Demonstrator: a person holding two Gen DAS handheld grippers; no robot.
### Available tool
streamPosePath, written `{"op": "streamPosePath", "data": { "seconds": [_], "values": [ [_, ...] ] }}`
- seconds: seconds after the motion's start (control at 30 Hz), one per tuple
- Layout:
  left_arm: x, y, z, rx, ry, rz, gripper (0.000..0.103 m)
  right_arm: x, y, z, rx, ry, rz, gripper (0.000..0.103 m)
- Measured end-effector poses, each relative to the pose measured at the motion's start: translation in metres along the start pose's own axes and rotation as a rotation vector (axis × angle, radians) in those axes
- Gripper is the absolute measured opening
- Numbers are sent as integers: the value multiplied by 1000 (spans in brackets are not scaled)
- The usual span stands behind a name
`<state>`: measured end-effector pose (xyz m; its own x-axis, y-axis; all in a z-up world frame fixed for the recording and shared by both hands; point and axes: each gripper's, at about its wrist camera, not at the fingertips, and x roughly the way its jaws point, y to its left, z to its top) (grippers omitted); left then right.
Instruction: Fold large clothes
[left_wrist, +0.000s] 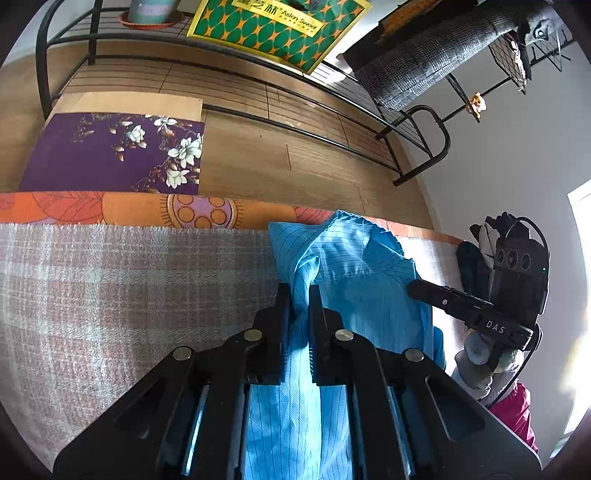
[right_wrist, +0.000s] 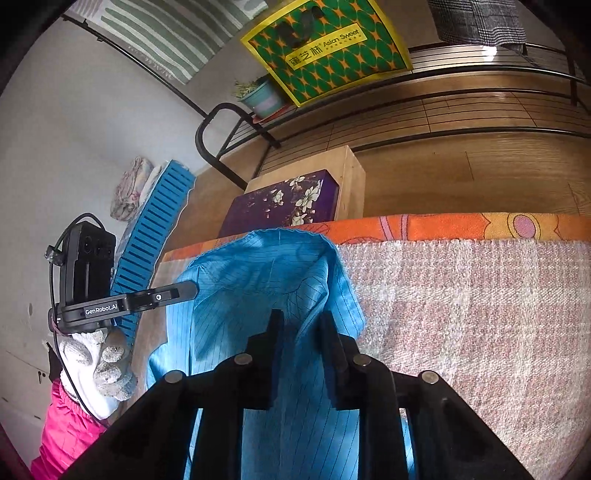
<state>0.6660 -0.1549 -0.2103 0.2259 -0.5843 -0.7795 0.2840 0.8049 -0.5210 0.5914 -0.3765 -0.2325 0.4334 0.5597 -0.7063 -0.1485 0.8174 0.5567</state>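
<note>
A checked pink-grey blanket (left_wrist: 129, 288) spreads wide under and beyond both sets of jaws, with an orange patterned cover (left_wrist: 147, 212) showing as a band along its far edge. On the blanket lies the blue pinstriped garment (left_wrist: 351, 266), bunched and partly lifted; it runs back between the jaws of both grippers and fills the space just ahead of them. The left gripper (left_wrist: 300, 295) has its jaws clenched on a gathered fold of the garment, the cloth rising in a ridge right at the tips and spreading away to their right. The right gripper (right_wrist: 299, 321) has the blue cloth passing between its jaws as well, draping forward and to the left of the tips; the jaws stand a little apart around the thick fabric, and they appear to be holding it. In the right wrist view the left gripper sits off to the left of the jaws, carried by a hand in a white glove (right_wrist: 99, 365).
</note>
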Motion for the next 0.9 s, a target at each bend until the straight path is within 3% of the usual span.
{"op": "streamPosePath", "data": {
  "seconds": [0.2,0.43,0.67,0.9],
  "values": [
    [-30,-33,-11,79,-62,14,1,-33,22,-8,-45,-67,-16,1],
    [-82,-76,-38,163,-146,23,0,-81,57,-23,-88,-142,-59,0],
    [-137,-119,-90,260,-211,22,0,-125,104,-54,-134,-213,-113,0],
    [-186,-148,-154,299,-243,-13,0,-176,156,-107,-187,-293,-156,0]
  ]
}}
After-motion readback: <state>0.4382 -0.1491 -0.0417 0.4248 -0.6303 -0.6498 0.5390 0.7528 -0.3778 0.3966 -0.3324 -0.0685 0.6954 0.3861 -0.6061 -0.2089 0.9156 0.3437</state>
